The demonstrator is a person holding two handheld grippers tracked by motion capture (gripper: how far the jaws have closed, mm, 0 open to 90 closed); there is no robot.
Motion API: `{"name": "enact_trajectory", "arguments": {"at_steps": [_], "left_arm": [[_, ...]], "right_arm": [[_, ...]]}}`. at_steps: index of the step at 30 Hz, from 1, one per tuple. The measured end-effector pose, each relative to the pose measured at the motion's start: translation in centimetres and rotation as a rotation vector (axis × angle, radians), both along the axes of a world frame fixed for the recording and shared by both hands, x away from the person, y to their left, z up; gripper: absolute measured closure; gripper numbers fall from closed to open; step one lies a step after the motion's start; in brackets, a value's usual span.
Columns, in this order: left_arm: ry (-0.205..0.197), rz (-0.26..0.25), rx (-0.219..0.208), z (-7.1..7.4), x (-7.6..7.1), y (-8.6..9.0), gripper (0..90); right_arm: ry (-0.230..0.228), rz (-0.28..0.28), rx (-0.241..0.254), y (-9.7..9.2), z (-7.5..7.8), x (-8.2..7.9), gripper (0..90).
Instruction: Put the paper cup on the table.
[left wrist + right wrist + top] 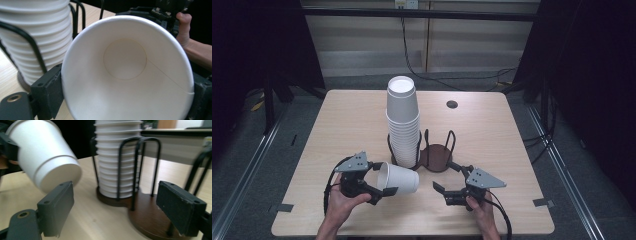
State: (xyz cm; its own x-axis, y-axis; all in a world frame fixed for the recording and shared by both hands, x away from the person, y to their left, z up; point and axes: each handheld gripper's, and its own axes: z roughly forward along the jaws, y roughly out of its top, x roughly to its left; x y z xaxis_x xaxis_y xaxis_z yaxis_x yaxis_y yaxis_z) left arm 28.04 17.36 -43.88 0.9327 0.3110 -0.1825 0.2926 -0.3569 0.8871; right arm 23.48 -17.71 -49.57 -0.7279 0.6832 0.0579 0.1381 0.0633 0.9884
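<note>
A single white paper cup [404, 180] lies on its side just above the table, and my left gripper [384, 178] is shut on its rim. In the left gripper view the cup's open mouth [125, 75] faces me, with a black pad [48, 92] pressed on each side. A tall stack of white cups [402, 120] stands in the left bay of a dark wire holder [437, 156]. My right gripper [446, 179] rests low at the front right, open and with nothing in it. Its fingers [56, 207] stand wide apart, pointing at the holder's wooden base [150, 220] and the stack [117, 157]. The held cup [47, 160] hangs at the upper left there.
The holder's right bay [438, 150] holds no cups. A small dark round hole [452, 104] marks the table's far right. The light wooden table [337, 125] has bare room on both sides of the holder. Black cables trail from both grippers toward the front edge.
</note>
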Motion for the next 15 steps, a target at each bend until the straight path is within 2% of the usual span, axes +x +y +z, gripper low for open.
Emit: {"name": "enact_trajectory", "arguments": {"at_steps": [4, 6, 8, 15], "left_arm": [[0.015, 0.020, -0.005, 0.0, 0.3, 0.5, 9.5], [0.012, 0.019, 0.013, 0.1, 0.3, 0.6, 9.5], [0.010, 0.022, 0.043, 0.2, 0.3, 0.7, 9.5], [0.019, 0.047, 0.079, 0.8, 0.6, 2.0, 9.4]], "right_arm": [[-0.047, -0.061, 0.012, -0.4, -0.9, -0.1, 13.2], [-0.061, -0.073, 0.016, -0.5, -1.2, -0.1, 13.0], [-0.094, -0.099, 0.023, -0.7, -1.4, -0.1, 12.7], [-0.118, -0.100, 0.074, -1.1, -1.6, -0.3, 12.7]]}}
